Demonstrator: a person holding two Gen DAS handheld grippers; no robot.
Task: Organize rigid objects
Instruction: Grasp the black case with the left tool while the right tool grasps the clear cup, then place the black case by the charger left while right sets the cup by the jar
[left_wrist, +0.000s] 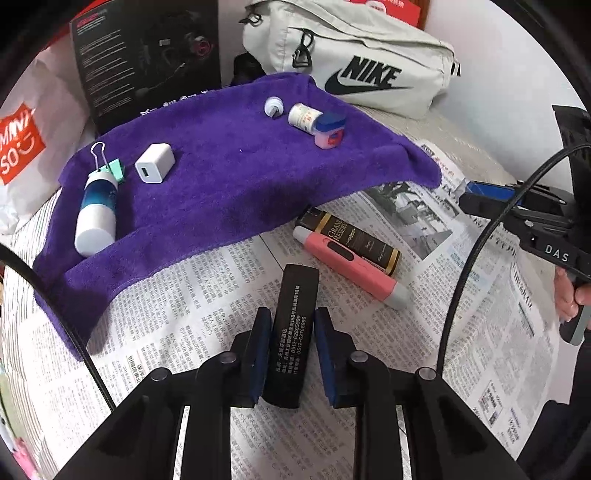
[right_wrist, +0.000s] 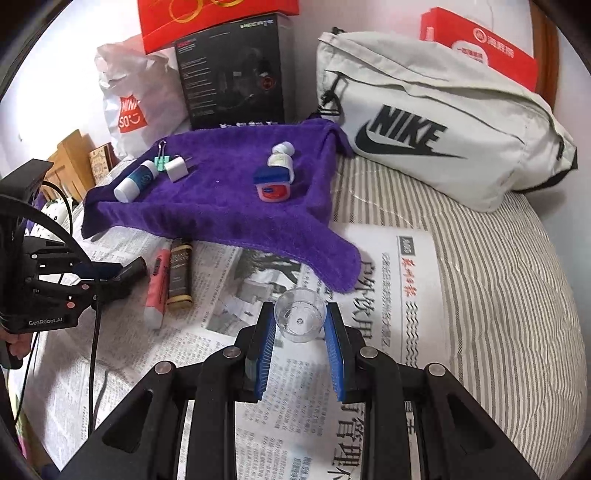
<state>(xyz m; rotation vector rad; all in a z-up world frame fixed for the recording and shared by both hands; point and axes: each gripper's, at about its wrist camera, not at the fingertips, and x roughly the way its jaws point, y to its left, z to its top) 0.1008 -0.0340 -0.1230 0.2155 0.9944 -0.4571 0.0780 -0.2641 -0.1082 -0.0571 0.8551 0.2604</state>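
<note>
My left gripper (left_wrist: 293, 321) is shut on a long black box with white print (left_wrist: 291, 332), held over the newspaper (left_wrist: 192, 314). My right gripper (right_wrist: 301, 317) is shut on a small clear plastic cup (right_wrist: 301, 319); it also shows at the right of the left wrist view (left_wrist: 480, 203). A purple towel (left_wrist: 229, 177) holds a white and blue bottle (left_wrist: 96, 218), a green binder clip (left_wrist: 114, 170), a white charger (left_wrist: 155, 163), a white cap (left_wrist: 273, 106), a small white bottle (left_wrist: 303, 117) and a Vaseline jar (left_wrist: 330, 132). A pink tube (left_wrist: 351, 271) and a dark gold-trimmed box (left_wrist: 354, 240) lie on the newspaper.
A grey Nike bag (right_wrist: 443, 122) lies at the back right on the striped bedding (right_wrist: 498, 277). A black product box (right_wrist: 232, 74), red boxes (right_wrist: 218, 18) and a white Miniso bag (right_wrist: 136, 99) stand behind the towel. A black cable (left_wrist: 480, 258) hangs beside the right gripper.
</note>
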